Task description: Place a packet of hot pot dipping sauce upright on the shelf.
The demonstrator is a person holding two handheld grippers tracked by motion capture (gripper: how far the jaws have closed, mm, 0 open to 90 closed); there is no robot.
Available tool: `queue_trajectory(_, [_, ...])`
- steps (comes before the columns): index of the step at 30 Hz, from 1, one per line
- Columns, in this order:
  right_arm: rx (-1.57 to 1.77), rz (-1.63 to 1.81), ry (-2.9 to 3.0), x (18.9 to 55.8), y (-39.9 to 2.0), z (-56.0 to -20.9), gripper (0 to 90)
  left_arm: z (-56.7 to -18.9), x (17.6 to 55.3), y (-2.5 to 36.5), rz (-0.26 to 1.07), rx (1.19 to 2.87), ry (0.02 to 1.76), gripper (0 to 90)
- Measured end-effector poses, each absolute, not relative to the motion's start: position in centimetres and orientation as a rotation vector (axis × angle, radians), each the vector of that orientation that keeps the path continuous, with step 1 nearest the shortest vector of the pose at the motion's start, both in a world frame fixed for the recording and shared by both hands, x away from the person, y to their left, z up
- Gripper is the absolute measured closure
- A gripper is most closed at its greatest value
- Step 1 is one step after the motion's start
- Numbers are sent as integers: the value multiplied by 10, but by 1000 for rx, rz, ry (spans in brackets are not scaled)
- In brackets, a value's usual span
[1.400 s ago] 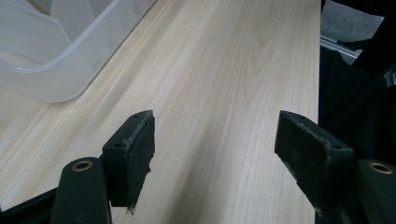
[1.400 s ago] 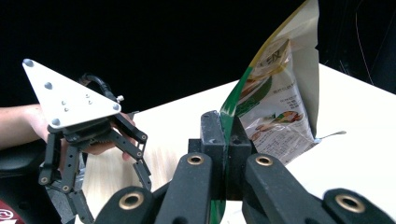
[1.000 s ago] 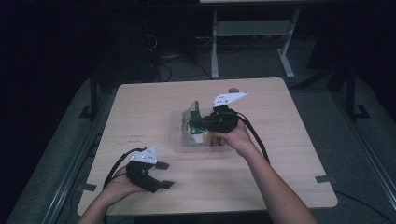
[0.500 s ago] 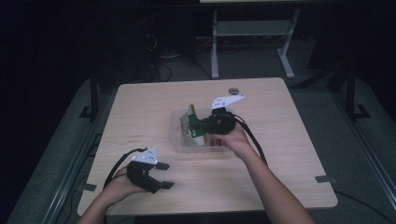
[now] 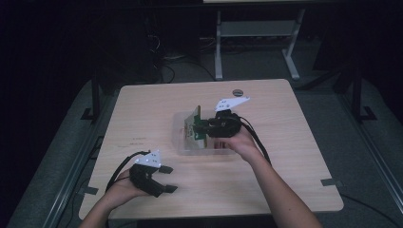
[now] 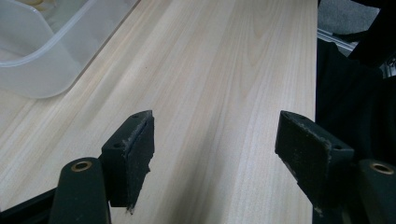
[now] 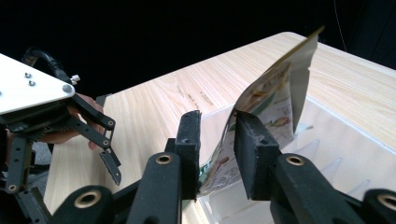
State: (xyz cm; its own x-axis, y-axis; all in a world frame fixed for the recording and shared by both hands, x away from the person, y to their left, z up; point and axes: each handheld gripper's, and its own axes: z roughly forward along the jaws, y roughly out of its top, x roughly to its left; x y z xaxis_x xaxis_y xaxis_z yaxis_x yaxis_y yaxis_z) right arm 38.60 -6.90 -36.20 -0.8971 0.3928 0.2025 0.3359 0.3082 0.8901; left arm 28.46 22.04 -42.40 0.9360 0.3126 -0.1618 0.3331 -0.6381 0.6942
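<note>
Right gripper view: right gripper (image 7: 217,140) fingers have just been opening, a gap now showing on the left side of the printed packet (image 7: 275,93) that stands between them. Packet leans against the right finger (image 7: 254,140), upright, its lower end down inside the clear plastic container (image 7: 345,135); can't tell if the left finger still touches it. High view: same gripper (image 5: 209,128) sits over the container (image 5: 183,147) mid-bench, packet (image 5: 194,124) sticking up just left of the fingers. Left gripper (image 5: 164,183) rests low on the bench (image 5: 294,128) near its front edge, well apart from the container. Left gripper view: fingers (image 6: 133,154) wide apart, nothing between them, bare bench (image 6: 219,84) ahead, container corner (image 6: 51,51) off to the upper left.
</note>
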Motion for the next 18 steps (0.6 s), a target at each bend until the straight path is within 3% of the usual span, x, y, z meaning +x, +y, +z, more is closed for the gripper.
queue_trajectory(4, [692,1656,2500,383,-71,-360,685,-424,285,220,-33,2299,453,280])
queue_trajectory(11, [693,1599,2529,377,-69,-359,490,-425,285,220,-30,2302,451,280])
queue_trajectory(18, [687,1568,2542,369,-72,-360,442,-424,285,220,-29,2299,459,280])
